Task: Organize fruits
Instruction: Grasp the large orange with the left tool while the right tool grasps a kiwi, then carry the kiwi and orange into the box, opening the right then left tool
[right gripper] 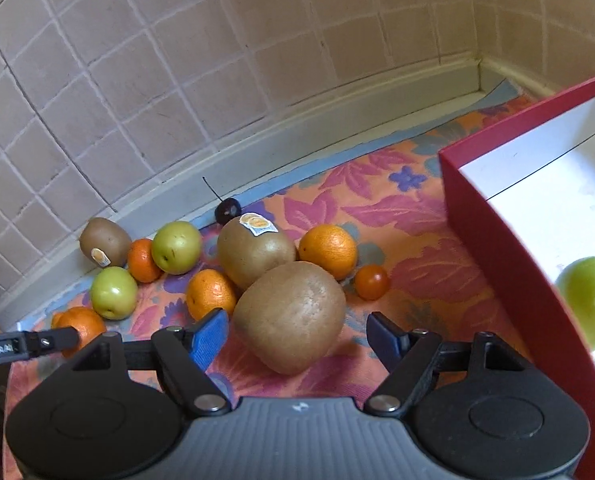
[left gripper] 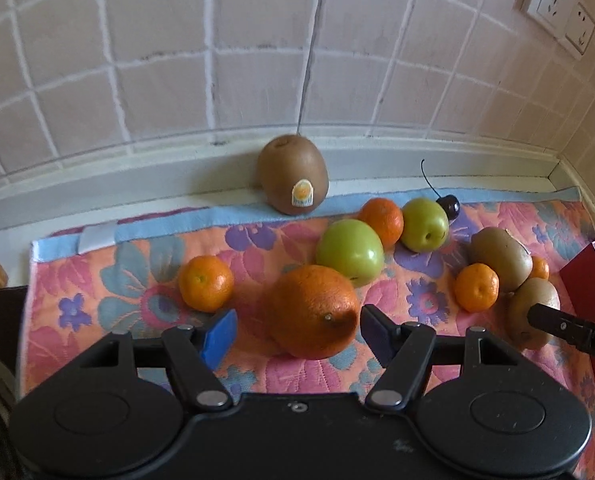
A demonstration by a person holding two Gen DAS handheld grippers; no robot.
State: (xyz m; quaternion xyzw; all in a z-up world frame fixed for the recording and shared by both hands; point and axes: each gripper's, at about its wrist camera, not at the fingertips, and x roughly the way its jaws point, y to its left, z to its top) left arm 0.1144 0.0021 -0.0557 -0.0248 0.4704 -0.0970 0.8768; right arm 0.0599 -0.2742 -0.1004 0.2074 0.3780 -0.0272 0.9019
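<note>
Mostly undone, by the look of it: one green apple (right gripper: 589, 300) inside the red box (right gripper: 497, 240), right of the right gripper (right gripper: 297, 336). Spread wide, gripping nothing, straddling a big kiwi (right gripper: 289, 316). Left gripper (left gripper: 297, 334) likewise gaping around a large orange (left gripper: 313, 312), pads clear. Farther out, about a dozen more fruits loose on the flowered cloth (left gripper: 137, 256).

Soft, even daylight fills both fisheye views, brightest at the white box interior (right gripper: 569, 200) (nearly washed out), with faint shadows under the fruit, tile lines (left gripper: 213, 52) bowing toward dark vignetted corners, and slight overall softness.
</note>
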